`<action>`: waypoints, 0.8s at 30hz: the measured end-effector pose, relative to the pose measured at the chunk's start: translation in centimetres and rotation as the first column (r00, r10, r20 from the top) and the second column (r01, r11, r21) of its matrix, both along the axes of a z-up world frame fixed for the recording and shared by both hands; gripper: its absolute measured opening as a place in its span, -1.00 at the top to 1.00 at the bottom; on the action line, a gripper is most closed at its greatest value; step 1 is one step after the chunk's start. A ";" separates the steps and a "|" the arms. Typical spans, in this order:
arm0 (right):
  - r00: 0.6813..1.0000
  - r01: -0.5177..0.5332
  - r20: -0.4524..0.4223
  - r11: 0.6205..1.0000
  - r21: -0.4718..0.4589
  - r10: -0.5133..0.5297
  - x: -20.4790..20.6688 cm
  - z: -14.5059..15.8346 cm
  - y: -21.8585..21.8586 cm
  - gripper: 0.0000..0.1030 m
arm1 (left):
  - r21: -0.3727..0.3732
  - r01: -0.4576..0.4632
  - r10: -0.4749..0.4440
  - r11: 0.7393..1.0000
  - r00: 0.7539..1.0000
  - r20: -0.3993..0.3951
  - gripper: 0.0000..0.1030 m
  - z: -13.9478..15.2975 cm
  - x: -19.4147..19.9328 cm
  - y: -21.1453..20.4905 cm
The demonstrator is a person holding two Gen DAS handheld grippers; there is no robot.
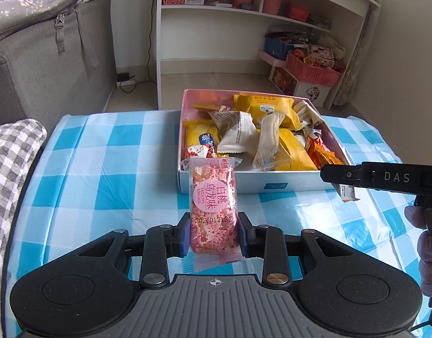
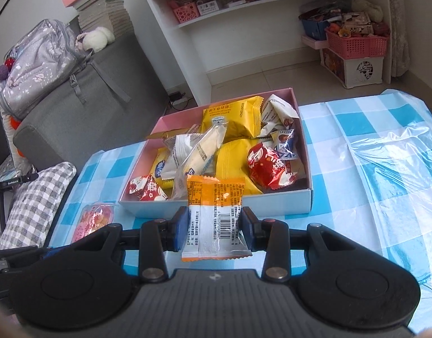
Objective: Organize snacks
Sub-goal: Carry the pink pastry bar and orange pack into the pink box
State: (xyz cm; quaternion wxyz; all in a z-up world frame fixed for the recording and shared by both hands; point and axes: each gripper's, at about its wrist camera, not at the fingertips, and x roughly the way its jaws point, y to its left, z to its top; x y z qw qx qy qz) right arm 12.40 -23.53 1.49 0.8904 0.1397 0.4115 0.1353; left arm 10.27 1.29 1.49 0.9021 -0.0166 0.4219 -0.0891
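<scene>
Glossy checked tablecloth, rectangular cardboard box, crinkly pink packet pinched

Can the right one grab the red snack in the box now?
Probably not yet: the right hand-held gripper is already shut on an orange-and-white packet. The red snack itself lies uncovered in the box.

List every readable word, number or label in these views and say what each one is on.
"白桃乌龙味": round pink label on the pink snack bar held in the left gripper.
"BAITAOWULONGWEI": same label, small print.
"2026012...": date stamp on that bar; its end is unclear.
"DAS": side of the right gripper.
Barcode digits and print on the orange-white packet, and text on the box snacks: too small to read.
</scene>
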 end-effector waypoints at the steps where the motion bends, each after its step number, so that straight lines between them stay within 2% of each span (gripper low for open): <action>1: 1.000 0.007 0.001 1.000 0.012 -0.007 0.2 -0.1 -0.1 0.30 | 0.002 0.000 0.000 1.000 1.000 0.010 0.42 0.2 0.4 -0.2; 7: 0.999 0.052 0.011 0.996 0.069 -0.053 1.4 -0.2 -0.9 0.30 | 0.008 0.005 -0.005 1.000 0.999 0.042 0.42 0.6 3.2 -1.2; 16: 0.993 0.114 0.009 0.985 0.128 -0.116 4.2 -0.6 -2.7 0.30 | 0.069 -0.011 0.010 0.998 1.000 0.009 0.42 -0.4 7.6 -2.5; 24: 0.992 0.119 0.020 0.985 0.122 -0.123 6.3 -1.1 -2.3 0.30 | 0.109 -0.024 0.025 0.994 1.000 -0.005 0.42 -1.0 10.3 -3.3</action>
